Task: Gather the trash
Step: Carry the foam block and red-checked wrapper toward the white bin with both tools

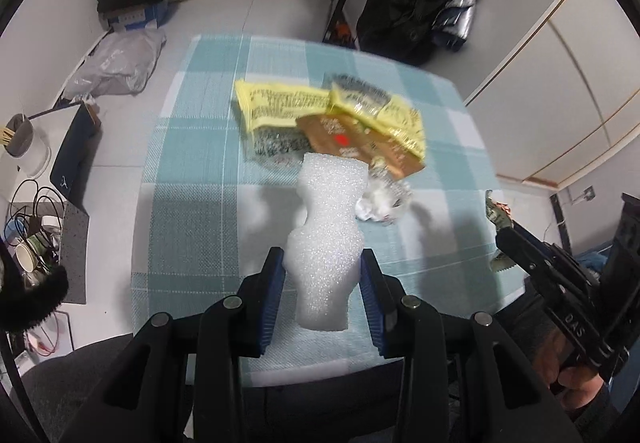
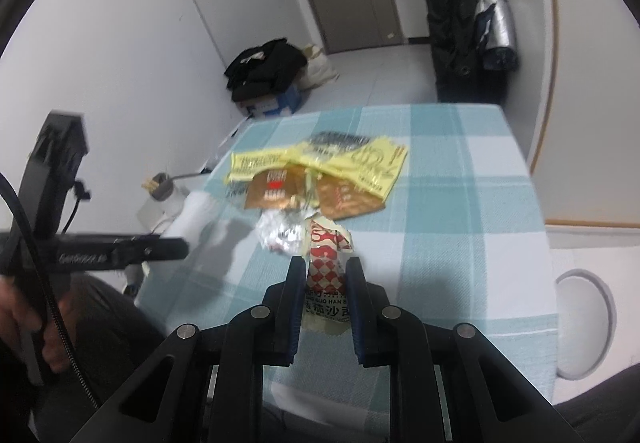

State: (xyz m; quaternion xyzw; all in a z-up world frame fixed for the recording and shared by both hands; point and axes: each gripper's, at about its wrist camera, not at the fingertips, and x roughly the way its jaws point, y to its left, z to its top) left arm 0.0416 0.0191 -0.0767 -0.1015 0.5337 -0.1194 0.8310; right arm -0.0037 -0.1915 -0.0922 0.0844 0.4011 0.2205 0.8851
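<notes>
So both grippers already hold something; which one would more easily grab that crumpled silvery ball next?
Probably right, once emptied. The right gripper, clamping a red-and-white wrapper, sits right beside the foil ball. The left gripper is shut on foam.

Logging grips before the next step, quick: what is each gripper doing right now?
Left gripper: closed on the white foam piece.
Right gripper: closed on the red-and-white sauce packet.

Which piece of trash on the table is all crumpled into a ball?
The silvery-white foil wad, nearest the tongs. The yellow wrappers and brown packet lie flat.
</notes>
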